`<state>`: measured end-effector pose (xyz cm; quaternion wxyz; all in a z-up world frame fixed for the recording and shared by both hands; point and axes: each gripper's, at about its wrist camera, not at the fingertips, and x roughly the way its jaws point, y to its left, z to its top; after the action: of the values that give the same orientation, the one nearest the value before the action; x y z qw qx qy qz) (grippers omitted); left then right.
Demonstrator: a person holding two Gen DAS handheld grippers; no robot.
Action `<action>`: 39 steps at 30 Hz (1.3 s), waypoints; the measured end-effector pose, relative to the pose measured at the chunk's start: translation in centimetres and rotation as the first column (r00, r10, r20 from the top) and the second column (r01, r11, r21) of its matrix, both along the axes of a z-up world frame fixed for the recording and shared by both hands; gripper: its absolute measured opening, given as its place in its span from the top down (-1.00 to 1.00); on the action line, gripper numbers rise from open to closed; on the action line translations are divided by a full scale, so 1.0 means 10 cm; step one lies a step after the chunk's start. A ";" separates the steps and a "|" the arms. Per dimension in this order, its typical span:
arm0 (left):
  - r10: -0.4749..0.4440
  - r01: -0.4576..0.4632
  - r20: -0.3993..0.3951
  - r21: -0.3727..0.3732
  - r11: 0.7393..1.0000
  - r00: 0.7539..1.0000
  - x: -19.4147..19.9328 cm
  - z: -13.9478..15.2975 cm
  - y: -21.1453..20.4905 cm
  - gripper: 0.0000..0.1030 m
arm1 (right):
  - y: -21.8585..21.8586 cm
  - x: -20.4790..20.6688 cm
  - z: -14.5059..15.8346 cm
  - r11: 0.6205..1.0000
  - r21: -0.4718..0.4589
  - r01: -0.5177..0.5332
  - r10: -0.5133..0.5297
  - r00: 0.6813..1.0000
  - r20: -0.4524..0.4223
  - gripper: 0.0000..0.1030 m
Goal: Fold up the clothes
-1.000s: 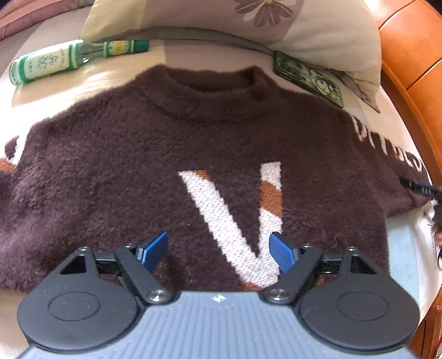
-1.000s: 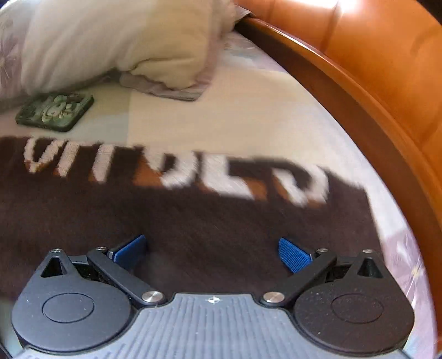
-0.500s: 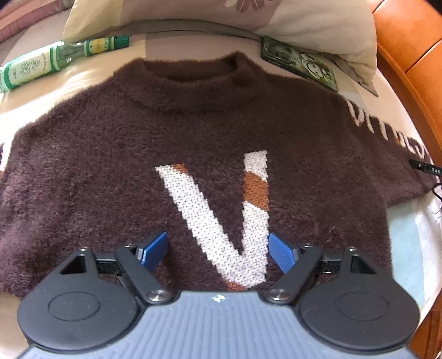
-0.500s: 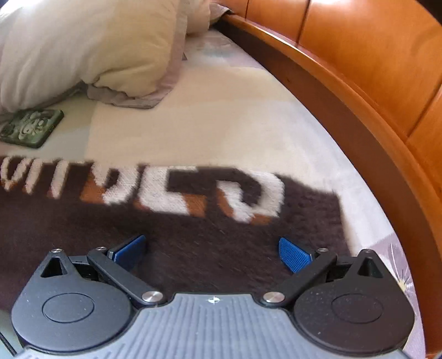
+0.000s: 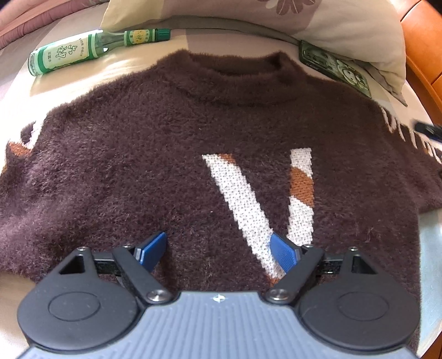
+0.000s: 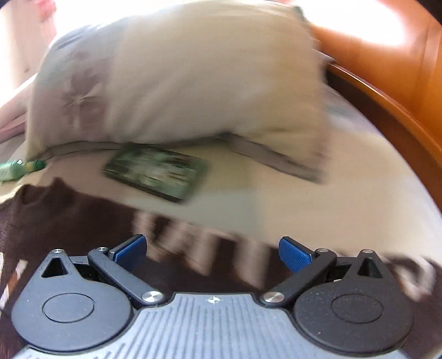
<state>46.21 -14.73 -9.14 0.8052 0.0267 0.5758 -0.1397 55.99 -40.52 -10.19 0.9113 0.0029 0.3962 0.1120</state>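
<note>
- The brown sweater [image 5: 165, 154] lies flat on the bed, front up, spread from under the left gripper [image 5: 218, 250] toward 12 o'clock; the jaws stand apart and empty over its hem.
- The right gripper [image 6: 212, 250], jaws apart, hangs over the lettered sleeve [image 6: 210, 248]; this view is blurred.
- A green bottle [image 5: 88, 49] lies at 11 o'clock, a phone [image 5: 337, 67] at 1 o'clock, a pillow [image 5: 317, 19] behind both.

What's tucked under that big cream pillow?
The far edge of a green phone case slips beneath the pillow, and a green bottle's cap sits by its edge. Anything deeper is covered.
</note>
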 end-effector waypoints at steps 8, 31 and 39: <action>-0.006 0.006 0.004 -0.031 1.000 1.000 0.02 0.01 0.08 -0.61 | 0.17 0.37 -0.29 0.986 -0.096 0.135 -0.139 0.990 -0.028 -1.00; -0.047 0.050 0.086 -0.034 0.998 0.995 -0.17 0.10 0.07 -0.65 | 0.58 -0.35 0.17 0.998 0.064 0.013 -0.011 0.999 -0.039 -1.00; 0.017 -0.010 0.064 -0.108 0.994 0.998 -0.41 0.05 0.33 -0.65 | 1.29 -0.33 -0.07 0.990 0.063 -0.123 0.131 0.981 -0.145 -1.00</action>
<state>42.10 -11.43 -8.68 0.8246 -0.0161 0.5411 -0.1644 52.72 -27.64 -10.86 0.8698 0.0105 0.4594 0.1799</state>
